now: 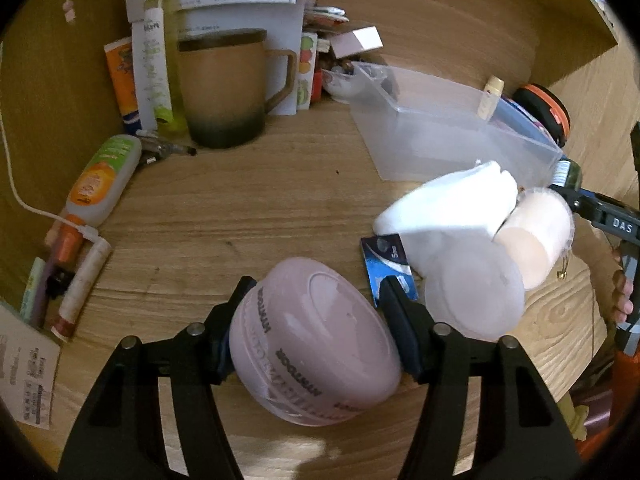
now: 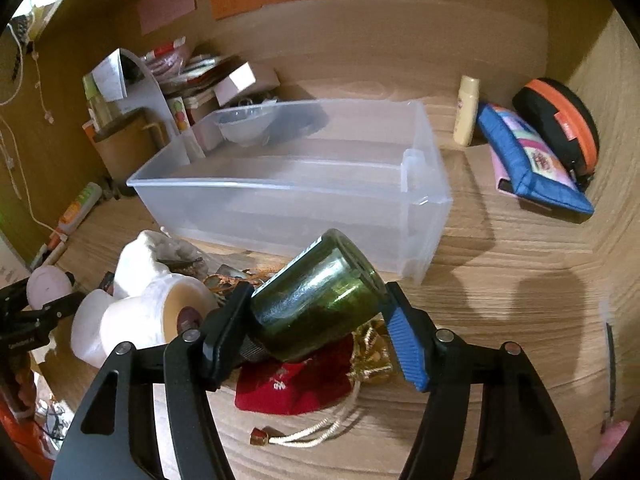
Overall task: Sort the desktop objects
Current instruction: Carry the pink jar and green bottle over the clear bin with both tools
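**2 items gripped, bin nearly bare: sorting has barely started**

2 handheld grippers each hold 1 item above a cluttered wooden table (image 2: pixel 520 264). The left gripper (image 1: pixel 316 300) is clenched on a round pale pink jar (image 1: pixel 316 344), tilted on its side with dark lettering around its wall, a finger pressed against each side. The right gripper (image 2: pixel 316 300) grasps a dark green glass jar (image 2: pixel 316 300), also tilted, its base pointing toward the clear plastic bin (image 2: pixel 424 148).

That bin sits just beyond the green jar, near the middle of the table. Through its walls it looks almost bare; a small clear bowl-like shape shows at its far end, though whether it lies inside or behind cannot be told. Judging from this, little or nothing has been sorted into it.

Much is left. Near the grippers stand several white and cream containers (image 1: pixel 452 208), a blue packet (image 1: pixel 386 264), and a red drawstring pouch (image 2: pixel 296 384) with gold trim lying under the green jar. Along the left edge lie an orange-and-green tube (image 1: pixel 102 176), lip balm sticks and pens. A brown mug (image 1: pixel 224 88) stands at the back among papers and boxes. To the right of the bin are a small cream bottle (image 2: pixel 467 110), a blue pouch (image 2: pixel 532 164) and a black-and-orange case (image 2: pixel 560 120).

Both jars appear headed for the bin, so the task seems at an early stage.
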Tool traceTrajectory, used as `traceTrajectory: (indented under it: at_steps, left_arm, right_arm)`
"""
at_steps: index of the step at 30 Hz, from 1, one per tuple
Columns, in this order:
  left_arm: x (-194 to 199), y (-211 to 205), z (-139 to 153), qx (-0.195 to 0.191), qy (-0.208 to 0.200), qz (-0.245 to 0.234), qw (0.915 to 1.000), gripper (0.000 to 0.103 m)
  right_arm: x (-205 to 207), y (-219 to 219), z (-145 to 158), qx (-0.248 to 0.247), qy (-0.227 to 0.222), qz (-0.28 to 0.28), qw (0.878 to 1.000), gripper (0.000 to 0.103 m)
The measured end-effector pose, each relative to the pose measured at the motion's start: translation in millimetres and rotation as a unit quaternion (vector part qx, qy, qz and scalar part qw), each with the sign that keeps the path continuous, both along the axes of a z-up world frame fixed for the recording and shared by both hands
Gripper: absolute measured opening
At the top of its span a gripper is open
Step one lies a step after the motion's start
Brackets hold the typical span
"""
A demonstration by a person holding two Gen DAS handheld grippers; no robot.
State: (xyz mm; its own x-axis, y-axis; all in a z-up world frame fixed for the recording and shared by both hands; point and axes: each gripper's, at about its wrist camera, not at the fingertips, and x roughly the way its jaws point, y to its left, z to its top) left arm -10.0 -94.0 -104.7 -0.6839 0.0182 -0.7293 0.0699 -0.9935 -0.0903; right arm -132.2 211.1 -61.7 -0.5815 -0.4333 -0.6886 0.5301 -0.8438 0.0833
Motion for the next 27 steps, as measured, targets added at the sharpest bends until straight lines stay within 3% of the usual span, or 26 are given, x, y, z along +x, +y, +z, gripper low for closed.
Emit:
traceTrajectory:
  at_steps: [6, 18, 27]
  left_arm:
    - [0, 2, 18, -0.004, 0.016, 0.026, 0.9995, 0.063]
    - [-8, 22, 86, 0.013, 0.076, -0.043, 0.9961, 0.063]
    - [-43, 34, 114, 0.005, 0.083, -0.060, 0.9947, 0.063]
  right_arm:
    - [10, 16, 18, -0.014, 0.022, -0.004, 1.000, 0.062]
    - [29, 40, 54, -0.045, 0.064, 0.002, 0.997, 0.062]
    - [26, 44, 82, -0.055, 0.100, 0.016, 0.993, 0.062]
